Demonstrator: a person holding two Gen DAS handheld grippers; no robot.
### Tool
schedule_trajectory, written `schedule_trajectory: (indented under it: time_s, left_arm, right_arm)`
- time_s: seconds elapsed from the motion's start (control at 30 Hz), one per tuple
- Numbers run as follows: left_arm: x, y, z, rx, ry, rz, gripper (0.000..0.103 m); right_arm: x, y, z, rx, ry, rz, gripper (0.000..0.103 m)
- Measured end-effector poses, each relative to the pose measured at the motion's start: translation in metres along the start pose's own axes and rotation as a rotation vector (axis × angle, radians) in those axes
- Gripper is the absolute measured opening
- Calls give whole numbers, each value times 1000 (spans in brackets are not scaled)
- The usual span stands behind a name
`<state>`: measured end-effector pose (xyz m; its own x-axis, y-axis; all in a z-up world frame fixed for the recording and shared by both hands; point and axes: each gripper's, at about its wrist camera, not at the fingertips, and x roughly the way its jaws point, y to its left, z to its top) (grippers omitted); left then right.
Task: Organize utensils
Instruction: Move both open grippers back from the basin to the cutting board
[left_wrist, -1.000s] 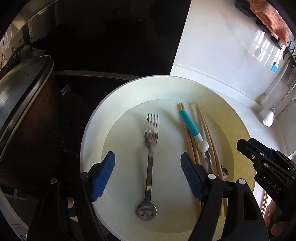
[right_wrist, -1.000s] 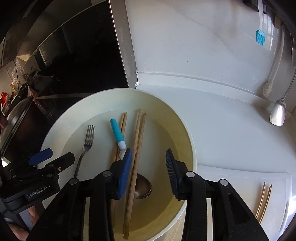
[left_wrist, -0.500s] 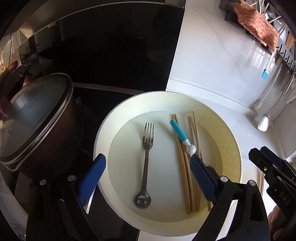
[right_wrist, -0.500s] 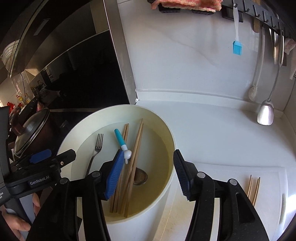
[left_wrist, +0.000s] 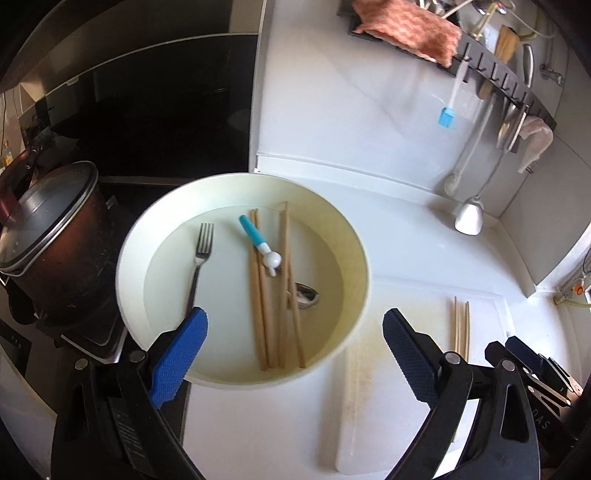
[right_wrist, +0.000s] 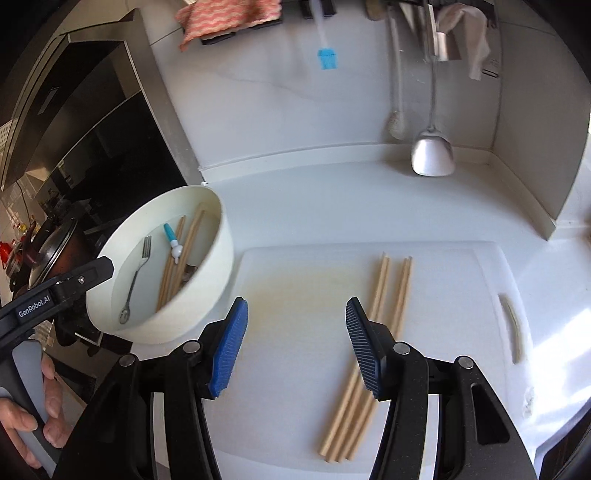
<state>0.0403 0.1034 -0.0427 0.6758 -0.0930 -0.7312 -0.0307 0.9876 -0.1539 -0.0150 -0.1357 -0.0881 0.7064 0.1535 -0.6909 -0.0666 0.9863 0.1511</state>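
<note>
Both our grippers, left and right, gape empty. Thin wooden chopsticks in round cream bowl: light, stiff, roll-prone; pinch mid-length.

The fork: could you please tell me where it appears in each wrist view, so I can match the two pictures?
Left wrist: the fork lies left of centre, in the left part of the bowl, tines pointing away, its handle end hidden behind the left gripper's finger.
Right wrist: the fork is at the left, in the bowl, seen whole.
Shared landmark: the blue-handled spoon lying across the chopsticks just right of the fork.
</note>
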Motion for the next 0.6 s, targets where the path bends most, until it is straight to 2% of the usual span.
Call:
schedule_trajectory:
  time_s: [0.17,0.3,0.43,0.6]
  left_arm:
    - [-6,-52,-24,36,3,-32,94]
    - [-6,-84,-49,45,19,-26,94]
    - [1,-105,-72,60,40,-5,94]
    - [24,-119,-85,98,60,9,94]
  right_arm:
    - [-22,-55,-19,34,3,-41,53]
    - [-24,-89,-35,55,26,-47,53]
    - [-18,-107,-48,48,31,-48,53]
    - [-2,-106,-54,52,37,-36,53]
